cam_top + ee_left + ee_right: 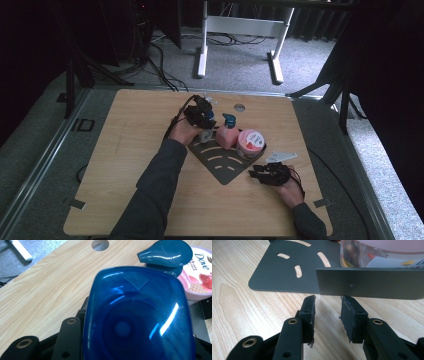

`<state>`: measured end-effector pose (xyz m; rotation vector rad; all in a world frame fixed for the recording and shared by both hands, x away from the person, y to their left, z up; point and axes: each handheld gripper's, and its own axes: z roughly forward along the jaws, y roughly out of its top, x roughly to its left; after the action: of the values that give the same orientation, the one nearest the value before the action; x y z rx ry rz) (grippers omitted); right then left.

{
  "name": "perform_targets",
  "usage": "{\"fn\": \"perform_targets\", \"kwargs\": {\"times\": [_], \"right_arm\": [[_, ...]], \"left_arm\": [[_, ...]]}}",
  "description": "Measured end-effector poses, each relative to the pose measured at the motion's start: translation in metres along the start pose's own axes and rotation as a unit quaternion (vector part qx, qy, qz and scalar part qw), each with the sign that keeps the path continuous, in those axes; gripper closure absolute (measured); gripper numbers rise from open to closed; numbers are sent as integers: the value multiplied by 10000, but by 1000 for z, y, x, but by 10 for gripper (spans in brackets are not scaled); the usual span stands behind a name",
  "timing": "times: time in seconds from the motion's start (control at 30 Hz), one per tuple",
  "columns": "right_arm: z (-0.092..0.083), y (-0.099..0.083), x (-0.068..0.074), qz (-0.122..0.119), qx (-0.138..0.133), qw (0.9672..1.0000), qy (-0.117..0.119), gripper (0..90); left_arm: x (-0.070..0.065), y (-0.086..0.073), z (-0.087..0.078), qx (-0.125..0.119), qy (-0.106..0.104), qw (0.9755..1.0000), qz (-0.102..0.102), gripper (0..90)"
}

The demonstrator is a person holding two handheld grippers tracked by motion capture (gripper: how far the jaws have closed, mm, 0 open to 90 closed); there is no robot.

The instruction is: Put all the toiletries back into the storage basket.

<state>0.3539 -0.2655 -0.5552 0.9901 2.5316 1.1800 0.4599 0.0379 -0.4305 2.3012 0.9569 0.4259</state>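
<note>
Dark sleeves come in from the bottom of the high view, one forearm reaching up the middle of the wooden table (125, 150). That hand carries the left gripper (204, 116) at the far corner of a dark grey metal tray (220, 165) with curved slots. The gripper sits over a small container on the tray's far left corner, hard to make out from here. Just right of it stand a pink pump bottle (227, 132) with a teal pump head, then a round pink-lidded tub (250, 142), both on the tray and touching or nearly so. Near the tray's right corner rests the right gripper (262, 172), low on the table, with its grey three-cornered plate beside it.

From the left gripper view, a blue translucent bottle (136, 315) is seen end-on between the jaws, which hold it at its sides; a small triangle mark is moulded into it. Behind it sits the teal pump head (167, 252), and the tub's lid (200, 272) reads "Dove" with a pomegranate picture.

From the right gripper view, the fingers (309, 312) stand partly apart with nothing between them, their tips just short of the tray's upright lip (372, 282). The clear-walled tub (382, 255) stands behind that lip, on the slotted tray floor.
</note>
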Motion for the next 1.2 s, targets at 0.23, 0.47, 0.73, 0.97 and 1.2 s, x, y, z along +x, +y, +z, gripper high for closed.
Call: {"fn": "perform_targets", "kwargs": {"times": [0.23,0.47,0.73,0.97,1.2], "right_arm": [[0,0,0,-5,4,10000,-4,639],[0,0,0,-8,10,10000,-3,639],[0,0,0,-10,8,10000,2,639],[0,0,0,-10,9,10000,3,639],[0,0,0,-10,13,10000,-3,639]], "left_arm": [[0,1,7,-81,-17,10000,-8,557],[-2,1,18,-95,-15,9999,-45,557],[0,1,27,-141,-32,9998,-111,556],[1,2,32,-183,-21,9997,-162,556],[1,2,36,-252,-69,9995,-199,555]]}}
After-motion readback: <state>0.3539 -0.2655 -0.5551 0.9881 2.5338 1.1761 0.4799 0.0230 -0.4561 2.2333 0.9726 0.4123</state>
